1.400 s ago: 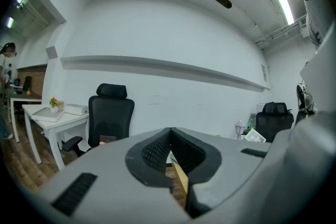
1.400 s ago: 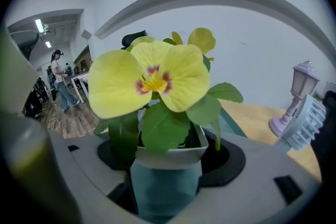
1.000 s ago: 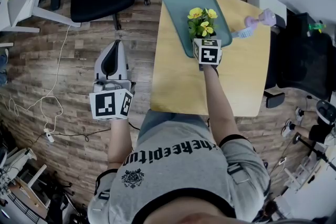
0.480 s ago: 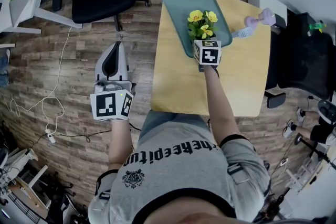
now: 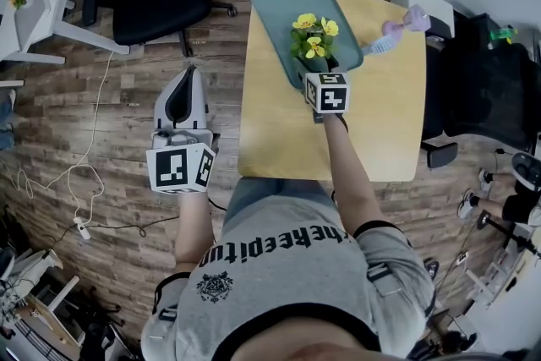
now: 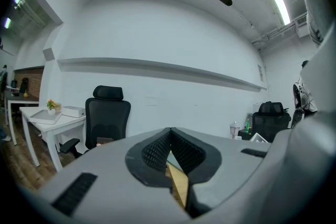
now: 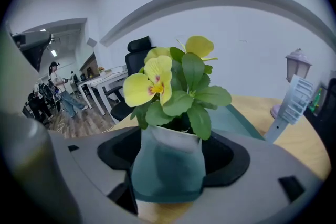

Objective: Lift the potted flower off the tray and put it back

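Wood surface (image 5: 380, 123), plank floor around. Right gripper (image 7: 167, 176) fingers clamped on the potted flower (image 7: 176, 105); pot upright, long axis vertical, blooms up. It hangs at the near edge of the tray (image 5: 283, 0), apparently lifted clear, bare wood under its base, contact unclear. Putting it back remains. Left gripper (image 5: 181, 101) fingers pressed together, empty, off beside the surface.
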The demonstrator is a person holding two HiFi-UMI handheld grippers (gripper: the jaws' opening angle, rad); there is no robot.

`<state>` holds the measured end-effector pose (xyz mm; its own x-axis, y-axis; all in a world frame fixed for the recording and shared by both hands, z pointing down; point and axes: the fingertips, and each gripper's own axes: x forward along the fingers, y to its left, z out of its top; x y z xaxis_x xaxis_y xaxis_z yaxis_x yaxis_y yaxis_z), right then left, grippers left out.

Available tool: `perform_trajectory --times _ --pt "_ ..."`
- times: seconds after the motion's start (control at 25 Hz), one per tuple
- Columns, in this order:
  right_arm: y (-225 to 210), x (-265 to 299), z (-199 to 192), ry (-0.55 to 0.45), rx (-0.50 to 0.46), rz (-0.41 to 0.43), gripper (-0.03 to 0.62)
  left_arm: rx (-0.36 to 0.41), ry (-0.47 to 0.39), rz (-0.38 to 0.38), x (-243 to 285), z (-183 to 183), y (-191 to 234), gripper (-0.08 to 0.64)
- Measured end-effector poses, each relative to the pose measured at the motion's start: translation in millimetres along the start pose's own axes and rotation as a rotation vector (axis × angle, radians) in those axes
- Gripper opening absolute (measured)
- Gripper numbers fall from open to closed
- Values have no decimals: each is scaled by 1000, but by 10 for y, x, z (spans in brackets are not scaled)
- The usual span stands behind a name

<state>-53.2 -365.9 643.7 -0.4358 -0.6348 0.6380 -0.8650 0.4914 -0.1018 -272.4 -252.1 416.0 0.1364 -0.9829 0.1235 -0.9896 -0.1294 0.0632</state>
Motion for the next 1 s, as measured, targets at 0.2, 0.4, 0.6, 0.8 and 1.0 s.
perform_trajectory --times 0.2,0.4,0.6,0.8,1.0 --pt "49 -257 -36 -17 1 3 341 7 -15 -35 -11 87 -197 3" --pt "136 -594 49 -75 12 44 335 7 -39 -64 -82 190 -430 3" --pt "139 -1010 235 -161 -22 29 130 9 -65 -92 -145 297 -656 3" --pt "93 -1390 389 -241 -47 0 10 15 -88 -120 -204 391 -884 3" --pt "49 -1743 537 -313 -56 -10 3 29 -116 -149 -255 511 -1103 3"
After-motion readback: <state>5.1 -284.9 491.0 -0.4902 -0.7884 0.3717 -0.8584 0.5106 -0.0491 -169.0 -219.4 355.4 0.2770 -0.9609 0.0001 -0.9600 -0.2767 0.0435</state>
